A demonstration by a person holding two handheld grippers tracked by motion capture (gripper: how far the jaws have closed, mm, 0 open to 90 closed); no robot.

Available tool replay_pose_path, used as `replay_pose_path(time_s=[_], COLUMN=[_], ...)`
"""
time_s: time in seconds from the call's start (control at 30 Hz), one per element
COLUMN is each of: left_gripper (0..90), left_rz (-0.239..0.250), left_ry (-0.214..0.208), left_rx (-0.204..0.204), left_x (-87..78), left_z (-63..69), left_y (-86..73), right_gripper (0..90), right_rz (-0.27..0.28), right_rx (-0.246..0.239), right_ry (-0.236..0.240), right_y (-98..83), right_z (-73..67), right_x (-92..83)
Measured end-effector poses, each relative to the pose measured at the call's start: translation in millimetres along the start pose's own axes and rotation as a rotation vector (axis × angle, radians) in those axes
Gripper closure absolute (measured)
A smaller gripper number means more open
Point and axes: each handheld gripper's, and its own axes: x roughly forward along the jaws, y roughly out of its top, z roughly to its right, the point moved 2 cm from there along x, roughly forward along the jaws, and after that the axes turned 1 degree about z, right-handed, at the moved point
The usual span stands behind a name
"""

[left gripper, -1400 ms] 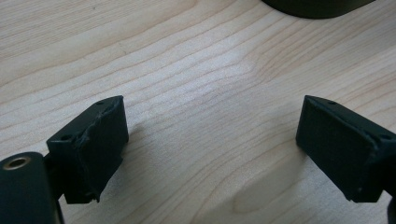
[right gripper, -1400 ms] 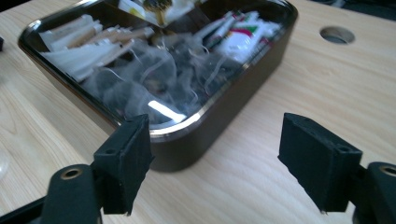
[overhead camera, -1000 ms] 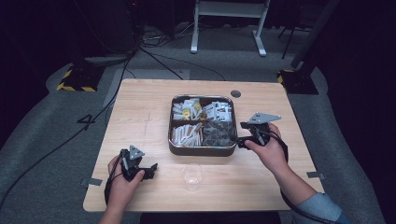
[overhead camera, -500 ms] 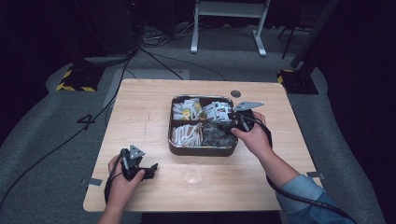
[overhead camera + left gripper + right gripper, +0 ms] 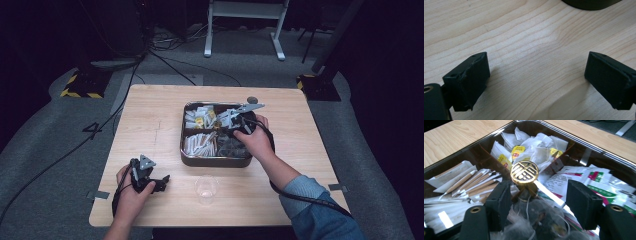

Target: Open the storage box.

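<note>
A dark metal box [image 5: 215, 162] with four compartments stands in the middle of the table, under a clear lid [image 5: 469, 150] with a gold knob [image 5: 524, 172] at its centre. It holds tea bags [image 5: 534, 147], paper sticks [image 5: 471, 183] and printed sachets [image 5: 596, 178]. My right gripper [image 5: 229, 125] hangs over the box's right half. Its jaws have just been closing; the knob lies just ahead of the gap [image 5: 540, 192] and no pad touches it. My left gripper [image 5: 161, 183] rests at the front left of the table, open [image 5: 536, 72] over bare wood.
A clear plastic cup [image 5: 206, 188] stands near the table's front edge, between the two hands. The wooden table [image 5: 150, 115] has bare room to the left of the box and behind it. Cables trail from both grippers.
My right hand has moved left from the box's right edge to over the box, and its jaws have narrowed. The left hand has stayed put.
</note>
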Motion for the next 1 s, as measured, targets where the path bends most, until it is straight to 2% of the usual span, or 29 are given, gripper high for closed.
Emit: replay_pose_path(time_s=[0.13,0.33,0.43,0.53,0.63,1.0], left_gripper=[6.1,5.8,5.7,5.7,5.7,5.7], left_rz=[-0.005,-0.004,-0.004,-0.004,-0.005,-0.004], left_ry=[-0.003,-0.004,-0.005,-0.005,-0.005,-0.005], left_rx=[0.008,0.009,0.010,0.009,0.009,0.009], left_x=[0.1,0.6,0.7,0.7,0.7,0.7], left_z=[-0.5,-0.3,-0.4,-0.4,-0.4,-0.3], left_y=[0.5,0.8,0.9,0.8,0.8,0.8], right_gripper=[39.0,46.1,49.3,51.6,58.0,58.6], right_rz=[-0.010,-0.022,-0.027,-0.034,-0.036,-0.030], right_rx=[0.019,0.007,-0.016,-0.022,-0.012,0.013], right_ry=[0.013,0.016,0.017,0.015,0.012,-0.008], right_y=[-0.1,3.5,6.4,7.1,7.6,7.2], right_z=[-2.5,-5.5,-11.2,-12.8,-12.5,-15.2], right_x=[10.1,21.5,28.3,31.6,34.1,33.6])
